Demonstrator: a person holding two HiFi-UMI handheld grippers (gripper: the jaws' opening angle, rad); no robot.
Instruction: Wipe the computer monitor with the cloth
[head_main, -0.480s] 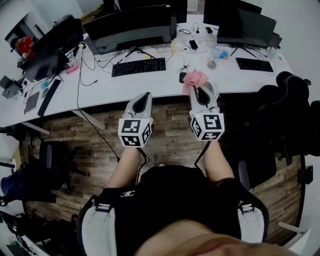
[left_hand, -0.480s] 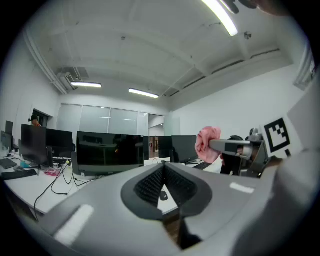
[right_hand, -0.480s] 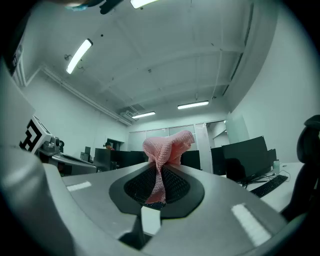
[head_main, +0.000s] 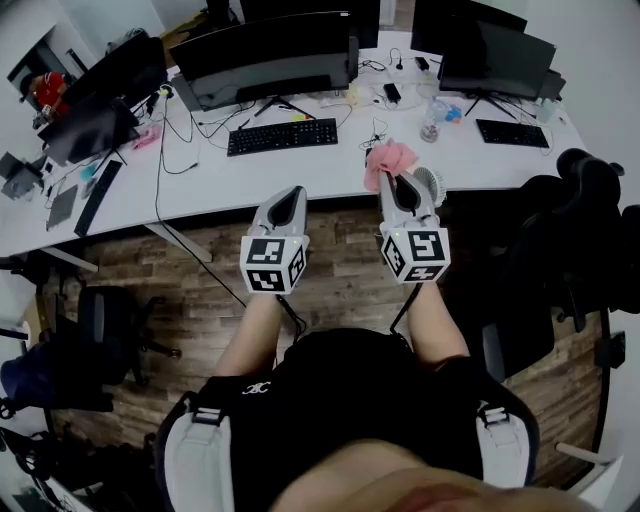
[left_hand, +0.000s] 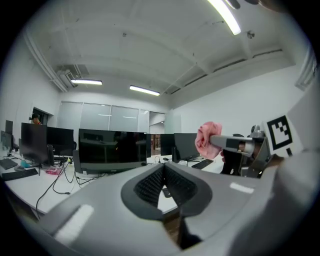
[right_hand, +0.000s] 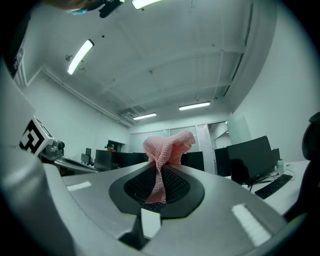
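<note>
Pinching the pink cloth (right_hand: 163, 150) by a bunched fold in the right tongs (head_main: 395, 181), likely light and limp; left tongs (left_hand: 163, 168) closed on nothing, monitor (head_main: 265, 52) well apart.

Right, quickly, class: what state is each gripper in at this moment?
Left gripper: fingers closed, nothing between them.
Right gripper: fingers closed on the pink cloth.

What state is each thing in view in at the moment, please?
left gripper: shut, nothing between its jaws.
right gripper: shut on the cloth.
cloth: pinched, bunched up past the jaw tips.
monitor: screen dark, not touched.
keyboard: flat on the desk, not touched.
</note>
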